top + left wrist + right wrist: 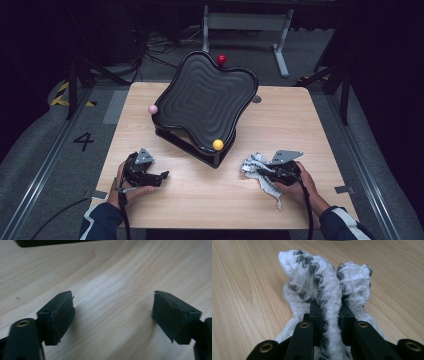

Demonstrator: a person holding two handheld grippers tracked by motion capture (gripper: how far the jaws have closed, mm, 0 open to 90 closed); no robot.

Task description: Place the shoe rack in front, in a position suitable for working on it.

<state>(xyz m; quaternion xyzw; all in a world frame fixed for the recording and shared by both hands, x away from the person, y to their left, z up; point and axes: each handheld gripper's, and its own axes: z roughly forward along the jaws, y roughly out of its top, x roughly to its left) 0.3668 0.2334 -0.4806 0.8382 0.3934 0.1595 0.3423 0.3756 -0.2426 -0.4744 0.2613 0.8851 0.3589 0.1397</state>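
Note:
A crumpled white cloth with a dark pattern (255,165) (312,277) lies on the wooden table (210,200) at the front right. My right gripper (263,172) (329,307) is shut on it; the fabric bunches up between and above the two black jaws. My left gripper (162,176) (113,315) rests low over the bare table at the front left. Its jaws stand wide apart with only wood grain between them.
A black wavy tray (200,100) sits tilted on a stand in the middle of the table. Small balls sit at its corners: pink (153,109), yellow (218,144), red (221,59). The tray's base edge (50,242) lies just ahead of the left gripper.

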